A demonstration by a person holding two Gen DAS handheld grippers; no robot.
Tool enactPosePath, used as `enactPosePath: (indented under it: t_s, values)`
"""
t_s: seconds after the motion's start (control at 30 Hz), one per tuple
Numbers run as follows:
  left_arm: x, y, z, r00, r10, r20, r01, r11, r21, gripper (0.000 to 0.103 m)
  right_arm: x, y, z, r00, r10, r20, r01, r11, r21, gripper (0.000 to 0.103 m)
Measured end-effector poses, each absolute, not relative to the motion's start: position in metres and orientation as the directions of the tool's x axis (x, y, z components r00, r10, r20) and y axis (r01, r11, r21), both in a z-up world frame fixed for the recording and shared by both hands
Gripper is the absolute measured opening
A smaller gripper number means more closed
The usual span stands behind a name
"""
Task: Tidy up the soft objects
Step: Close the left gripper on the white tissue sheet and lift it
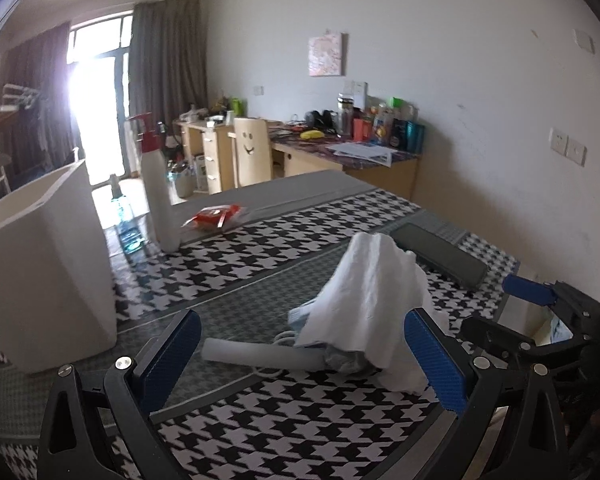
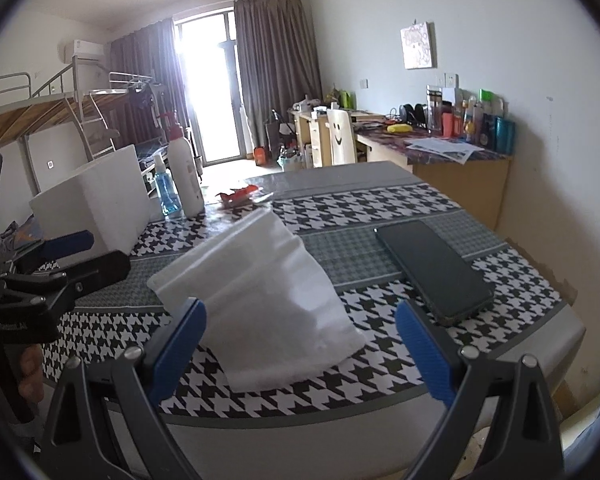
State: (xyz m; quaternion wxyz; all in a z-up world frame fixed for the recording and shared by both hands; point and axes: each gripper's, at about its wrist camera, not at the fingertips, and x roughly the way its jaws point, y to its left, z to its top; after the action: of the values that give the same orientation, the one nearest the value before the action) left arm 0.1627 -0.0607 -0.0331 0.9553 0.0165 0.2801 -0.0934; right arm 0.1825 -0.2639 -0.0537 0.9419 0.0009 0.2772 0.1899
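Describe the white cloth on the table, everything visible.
The white cloth is soft and towel-like, with faint ribs in its weave. It stands rumpled in a tilted heap on the houndstooth table cover, left of the dark phone and apart from it. In the left wrist view it drapes over a white roll and a bluish item beneath. Neither gripper grips it.

Table count: one white cloth (image 2: 260, 296), crumpled. One dark phone (image 2: 434, 270). One white box (image 2: 96, 204). Two bottles: one tall white pump bottle (image 2: 184, 168), one small blue spray bottle (image 2: 165, 192). One red packet (image 2: 238, 195). One white tube (image 1: 260, 354), seen only from left wrist view. Two grippers: left gripper (image 1: 300, 364), right gripper (image 2: 300, 352), two blue pads each. One smiley-face chair (image 2: 342, 138) behind.
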Motion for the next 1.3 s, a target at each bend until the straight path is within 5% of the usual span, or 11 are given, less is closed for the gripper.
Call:
enactPosePath:
  t_s: [0.73, 1.3]
  values:
    - [0.202, -0.108, -0.059, 0.742, -0.212, -0.636, 0.313, 0.948, 0.05, 0.096, 0.198, -0.288, -0.077, 0.741, 0.345, -0.577, -0.318, 0.936, 0.152, 0.098]
    - [0.204, -0.111, -0.062, 0.712, -0.219, -0.667, 0.33, 0.943, 0.042, 0.036, 0.202, -0.304, -0.086, 0.735, 0.332, -0.591, -0.283, 0.943, 0.178, 0.098]
